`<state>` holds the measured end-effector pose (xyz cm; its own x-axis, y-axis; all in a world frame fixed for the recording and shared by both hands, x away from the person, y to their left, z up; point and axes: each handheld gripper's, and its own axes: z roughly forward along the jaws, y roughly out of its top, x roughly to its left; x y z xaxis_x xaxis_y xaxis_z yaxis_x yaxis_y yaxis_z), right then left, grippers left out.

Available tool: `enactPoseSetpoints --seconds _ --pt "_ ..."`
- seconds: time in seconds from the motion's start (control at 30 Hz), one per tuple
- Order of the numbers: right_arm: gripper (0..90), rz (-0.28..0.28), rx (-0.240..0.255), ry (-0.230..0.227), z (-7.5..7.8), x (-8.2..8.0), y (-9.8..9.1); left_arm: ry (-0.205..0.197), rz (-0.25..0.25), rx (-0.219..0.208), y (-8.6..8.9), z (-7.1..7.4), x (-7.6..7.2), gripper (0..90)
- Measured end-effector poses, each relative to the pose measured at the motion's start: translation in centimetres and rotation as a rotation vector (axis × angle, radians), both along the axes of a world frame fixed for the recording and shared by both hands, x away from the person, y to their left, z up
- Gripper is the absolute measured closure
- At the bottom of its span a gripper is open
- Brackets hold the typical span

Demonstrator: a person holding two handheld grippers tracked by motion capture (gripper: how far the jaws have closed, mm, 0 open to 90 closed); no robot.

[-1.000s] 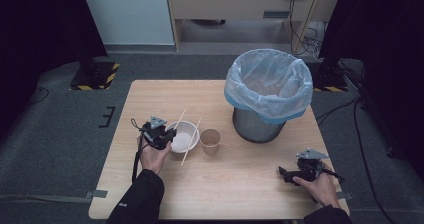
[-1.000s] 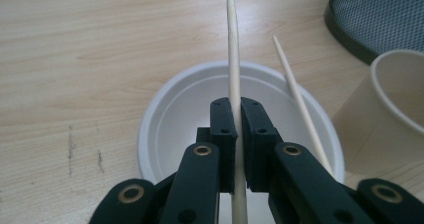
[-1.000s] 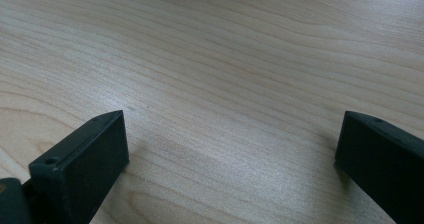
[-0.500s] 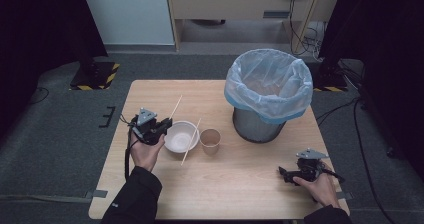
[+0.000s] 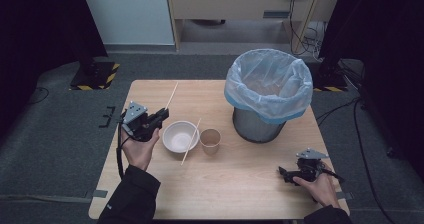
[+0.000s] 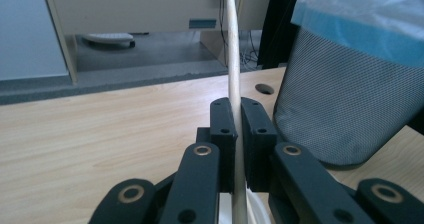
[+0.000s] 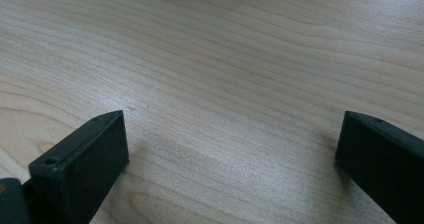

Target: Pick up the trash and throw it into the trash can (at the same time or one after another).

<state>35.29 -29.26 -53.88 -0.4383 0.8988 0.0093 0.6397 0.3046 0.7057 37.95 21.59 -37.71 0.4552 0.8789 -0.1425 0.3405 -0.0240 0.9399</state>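
My left gripper (image 5: 161, 116) is held left of the white bowl (image 5: 179, 135), shut on a wooden chopstick (image 5: 171, 96) that points away toward the far table edge. In the left gripper view the chopstick (image 6: 233, 54) runs up between the closed pads (image 6: 222, 119). A second chopstick (image 5: 191, 141) lies across the bowl's right rim, with a brown paper cup (image 5: 210, 140) just right of it. My right gripper (image 5: 283, 173) rests on the table at the front right, held by a hand. Its jaws stand wide open over bare wood (image 7: 232, 134).
A grey mesh bin (image 5: 258, 125) lined with a blue bag (image 5: 268, 84) stands at the back right of the wooden table (image 5: 235, 189). The bin (image 6: 350, 104) looms close at the right in the left gripper view. Dark floor surrounds the table.
My left gripper closed on one chopstick at the bowl, then drew it left and away from the bowl. The right gripper has stayed put.
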Motion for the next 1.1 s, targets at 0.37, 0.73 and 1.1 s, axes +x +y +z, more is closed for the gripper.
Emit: enactPoseSetpoints --seconds 0.37,0.73,1.1 --pt "0.7 -0.001 0.000 0.000 0.0 0.0 0.0 -0.062 -0.018 -0.024 -0.9 2.0 -0.3 85.1" --pt "0.7 -0.001 0.000 0.000 0.0 0.0 0.0 -0.087 -0.035 -0.012 -2.2 3.7 0.5 85.1" --pt "0.7 0.000 0.000 0.000 0.0 0.0 0.0 -0.147 -0.074 0.003 -4.6 6.4 1.3 85.1"
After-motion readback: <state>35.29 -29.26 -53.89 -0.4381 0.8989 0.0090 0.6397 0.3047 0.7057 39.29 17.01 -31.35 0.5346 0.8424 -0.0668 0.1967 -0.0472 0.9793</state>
